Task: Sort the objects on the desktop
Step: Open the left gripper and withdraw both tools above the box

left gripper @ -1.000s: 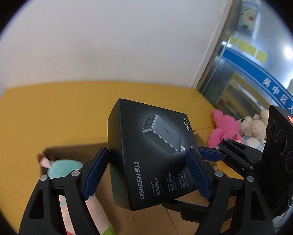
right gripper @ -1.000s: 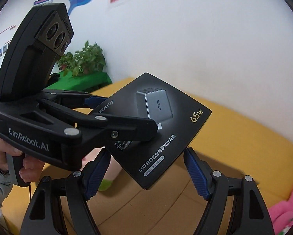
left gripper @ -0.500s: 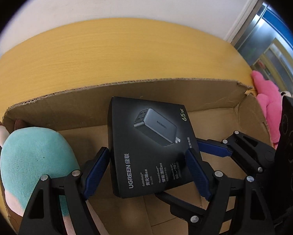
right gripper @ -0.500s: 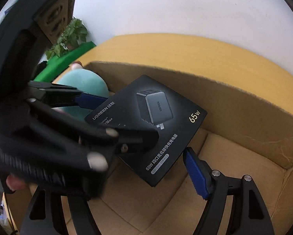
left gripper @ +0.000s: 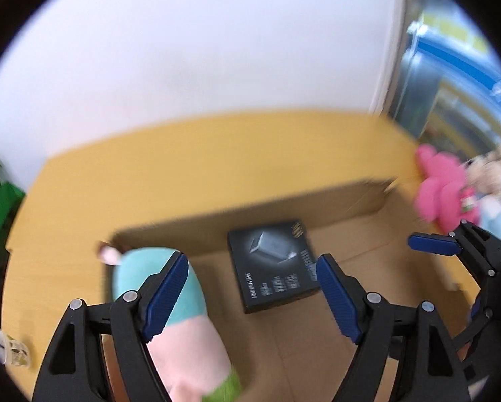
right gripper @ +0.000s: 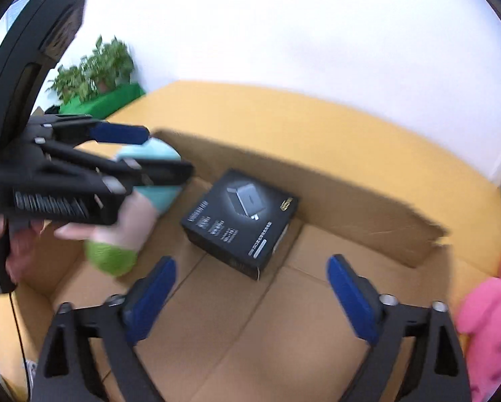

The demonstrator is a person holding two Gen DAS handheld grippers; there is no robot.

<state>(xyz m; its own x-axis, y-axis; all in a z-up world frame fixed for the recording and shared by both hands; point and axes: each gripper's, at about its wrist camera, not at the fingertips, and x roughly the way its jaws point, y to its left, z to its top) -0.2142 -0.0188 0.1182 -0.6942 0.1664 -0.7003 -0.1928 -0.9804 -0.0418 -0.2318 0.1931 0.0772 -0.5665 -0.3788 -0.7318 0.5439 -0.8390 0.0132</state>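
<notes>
A black charger box (left gripper: pixel 273 264) lies flat on the floor of an open cardboard carton (left gripper: pixel 351 197); it also shows in the right wrist view (right gripper: pixel 241 221), inside the carton (right gripper: pixel 334 201). My left gripper (left gripper: pixel 252 296) is open and empty above the carton, with the box lying below between its fingers. My right gripper (right gripper: pixel 252 305) is open and empty above the carton floor, nearer than the box. A teal, pink and green plush toy (left gripper: pixel 170 315) lies in the carton's left part, seen also in the right wrist view (right gripper: pixel 139 214).
The carton sits on a yellow table (left gripper: pixel 200 147) against a white wall. A pink plush toy (left gripper: pixel 444 194) and a beige one (left gripper: pixel 495 167) lie right of the carton. A small clear cup (left gripper: pixel 12 348) stands at the left. Green plants (right gripper: pixel 96 67) stand far left.
Both grippers held the black box over the carton. They have let it go and risen; the box now lies on the carton floor.
</notes>
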